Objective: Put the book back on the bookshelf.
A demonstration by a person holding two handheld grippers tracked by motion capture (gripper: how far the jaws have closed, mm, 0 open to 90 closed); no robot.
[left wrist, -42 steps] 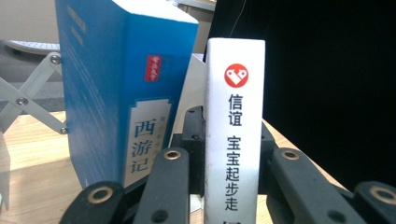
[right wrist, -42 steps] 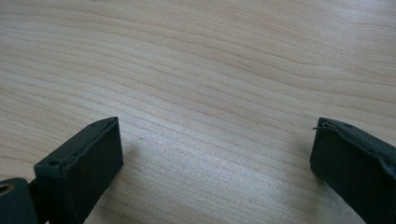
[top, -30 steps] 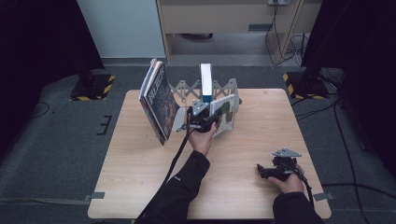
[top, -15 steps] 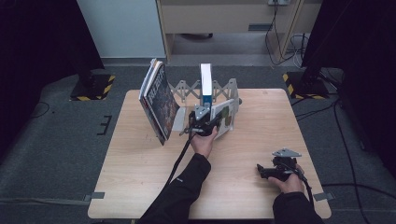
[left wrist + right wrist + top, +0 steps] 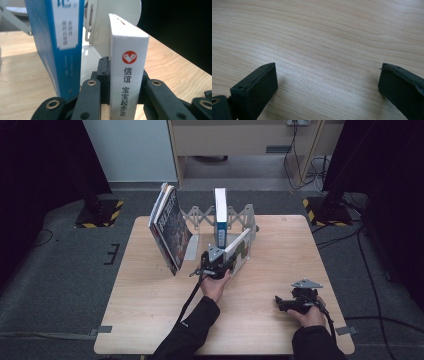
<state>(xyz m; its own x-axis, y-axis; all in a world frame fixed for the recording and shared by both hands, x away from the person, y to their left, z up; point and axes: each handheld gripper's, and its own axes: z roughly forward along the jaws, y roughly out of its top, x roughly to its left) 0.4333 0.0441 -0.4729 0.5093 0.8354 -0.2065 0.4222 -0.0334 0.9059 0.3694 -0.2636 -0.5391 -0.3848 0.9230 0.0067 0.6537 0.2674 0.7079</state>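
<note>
Pale wood-grain table (image 5: 150, 320) on grey carpet, dark curtains at both sides. Thin white hardback book (image 5: 127, 75), glossy cover, red round logo and black print on its spine, stands tilted near the table's far-edge middle, clamped at the spine by the left gripper (image 5: 216, 265), black jaws pressed on both covers. Just beside it: upright blue-and-white book (image 5: 57, 37), in a grey metal accordion rack (image 5: 240, 217). Stack of magazines (image 5: 170, 227) leans twd the far-left corner. Right gripper (image 5: 296, 302) rests near the near-right corner, jaws spread wide over bare wood.
</note>
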